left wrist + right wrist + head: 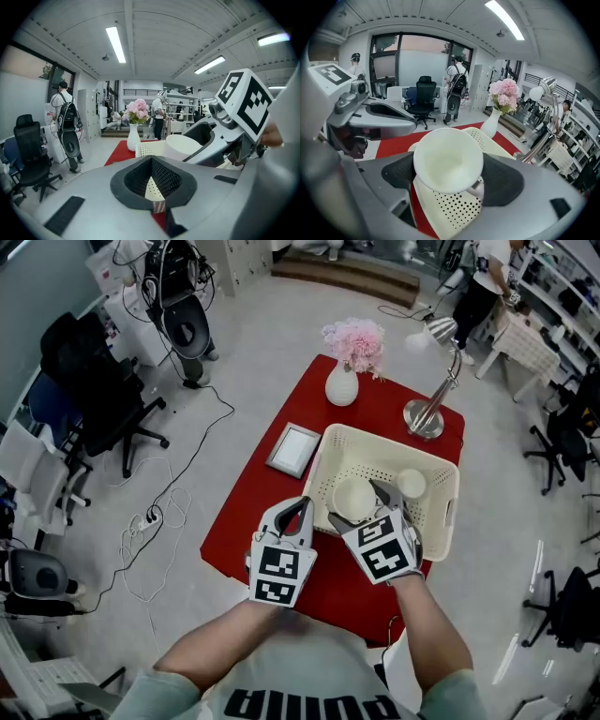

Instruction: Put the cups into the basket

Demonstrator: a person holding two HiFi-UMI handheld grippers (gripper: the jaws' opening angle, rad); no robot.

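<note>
As R tool (pixel 361 505) grips cup (pixel 447 159) over basket (pixel 442 467) on red table (pixel 246 521), L tool (pixel 301 507) is clenched empty.

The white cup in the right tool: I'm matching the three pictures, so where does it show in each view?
Head view: the white cup sits at centre, at the near-left corner of the basket.
Left gripper view: right of centre, just above the basket rim.
Right gripper view: dead centre, gripped between the jaws.
Shared landmark: the vase of pink flowers, beyond the cup in all three.
</note>
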